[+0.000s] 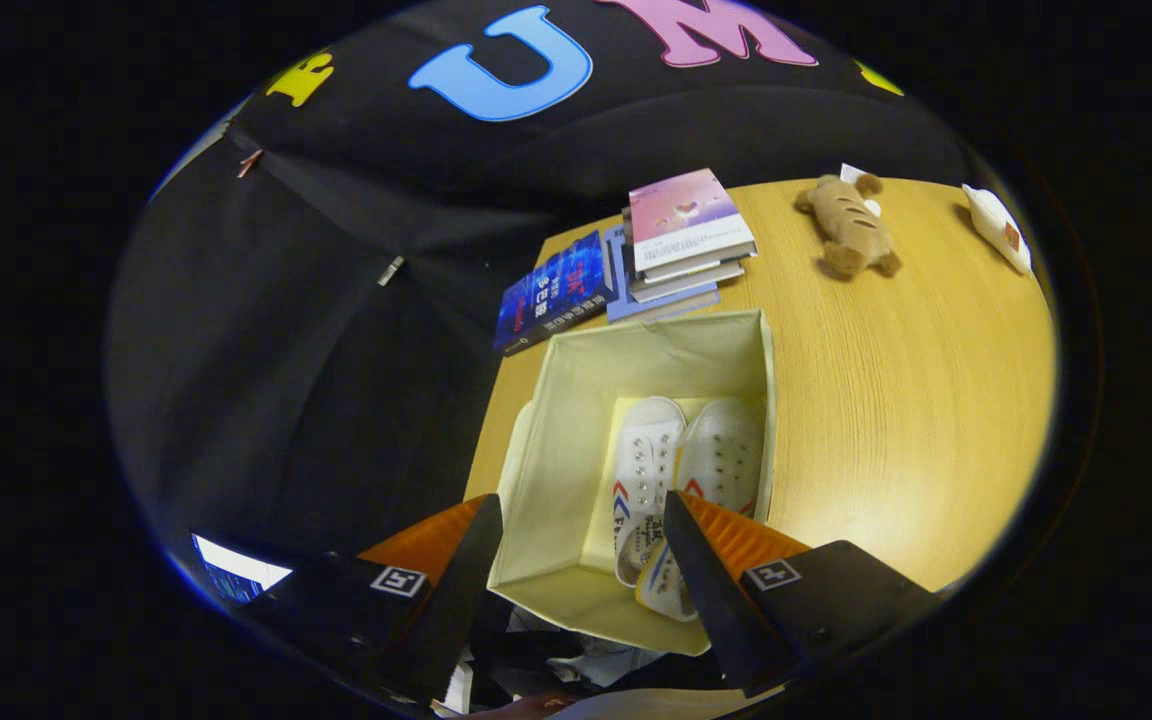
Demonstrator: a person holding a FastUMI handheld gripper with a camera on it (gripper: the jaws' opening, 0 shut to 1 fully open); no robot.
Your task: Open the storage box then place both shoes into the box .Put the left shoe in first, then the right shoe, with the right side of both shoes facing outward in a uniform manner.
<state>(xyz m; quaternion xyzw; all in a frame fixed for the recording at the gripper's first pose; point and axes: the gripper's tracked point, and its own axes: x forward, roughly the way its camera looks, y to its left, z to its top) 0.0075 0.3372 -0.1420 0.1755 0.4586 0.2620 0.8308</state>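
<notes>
**Both shoes in the open box, gripper empty above it**

In the storage box (576,450) on the near left part of the surface (886,400), I see both shoes lying side by side, toes pointing away from me: the left shoe (646,460) and the right shoe (726,455), touching or nearly so. My gripper (581,545) hangs over the box's near edge with its fingers spread wide and nothing between them.

I judge the shoes light and fairly soft; they look like white canvas with rows of eyelets and red and blue stripes at the side. If one needs straightening, I would pinch the collar at the heel, where the upper is firmest. The box is pale fabric, open-topped, with thin walls that would likely buckle if pushed, so I would avoid leaning on its rim.

Farther off sit a stack of books (681,240) and a plush toy (851,228).
</notes>
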